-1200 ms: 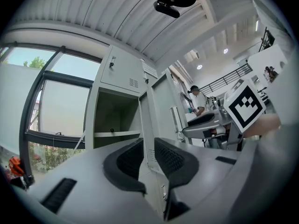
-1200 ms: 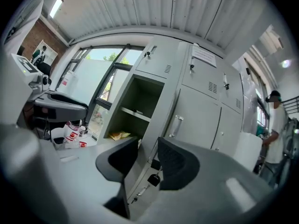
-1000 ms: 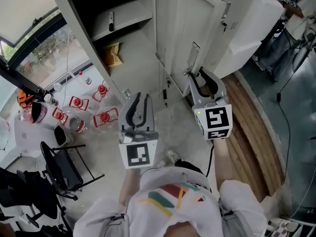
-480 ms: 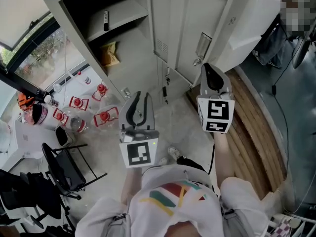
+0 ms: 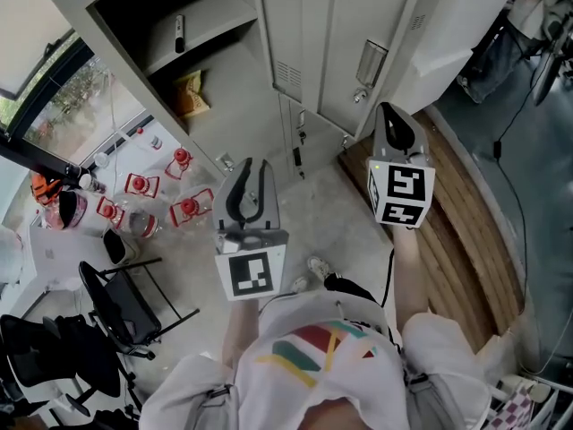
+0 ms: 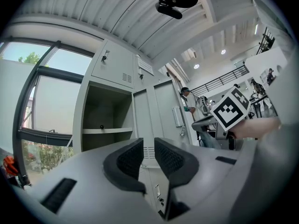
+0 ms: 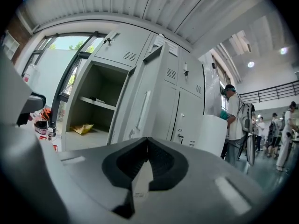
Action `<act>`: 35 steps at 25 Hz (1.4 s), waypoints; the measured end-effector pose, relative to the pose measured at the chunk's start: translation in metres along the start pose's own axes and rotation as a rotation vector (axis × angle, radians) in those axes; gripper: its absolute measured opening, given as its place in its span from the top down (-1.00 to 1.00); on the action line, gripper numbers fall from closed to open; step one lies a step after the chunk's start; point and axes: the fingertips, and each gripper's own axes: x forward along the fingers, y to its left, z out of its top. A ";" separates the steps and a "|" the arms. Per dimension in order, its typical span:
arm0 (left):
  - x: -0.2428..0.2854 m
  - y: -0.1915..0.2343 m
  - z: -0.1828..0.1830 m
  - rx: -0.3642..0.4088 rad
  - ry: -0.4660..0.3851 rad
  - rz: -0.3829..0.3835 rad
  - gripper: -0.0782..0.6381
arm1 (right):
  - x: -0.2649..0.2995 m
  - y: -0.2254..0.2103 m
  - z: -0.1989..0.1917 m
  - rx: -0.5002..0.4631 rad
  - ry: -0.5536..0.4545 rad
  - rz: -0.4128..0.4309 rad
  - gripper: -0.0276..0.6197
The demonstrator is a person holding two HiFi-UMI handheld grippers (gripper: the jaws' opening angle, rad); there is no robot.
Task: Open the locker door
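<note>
The open locker compartment (image 5: 148,7) has a shelf (image 5: 219,25) with a small stick-like item (image 5: 179,32) on it and a packet (image 5: 191,92) on its floor below, the locker door (image 5: 285,25) stands at its right, closed lockers (image 5: 372,25) lie further right, and bottles (image 5: 143,186) stand on the floor at its left.

Two grippers (left gripper (image 5: 249,164), right gripper (image 5: 391,107)) — one yellow packet (image 5: 190,97), four red-topped bottles (image 5: 190,210), one black chair (image 5: 121,303).

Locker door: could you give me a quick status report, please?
Left gripper open, empty. Right gripper shut, empty. Locker door stands open, shelf inside showing. Nothing seen blocking it.
</note>
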 end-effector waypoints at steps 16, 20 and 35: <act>0.001 0.000 0.002 -0.004 -0.004 0.007 0.61 | -0.013 0.016 0.012 -0.009 -0.031 0.045 0.90; 0.000 -0.001 0.002 -0.004 -0.009 0.008 0.61 | -0.013 0.016 0.014 -0.016 -0.034 0.049 0.90; -0.004 0.004 0.004 -0.007 -0.010 0.036 0.61 | -0.012 0.017 0.017 -0.016 -0.041 0.055 0.90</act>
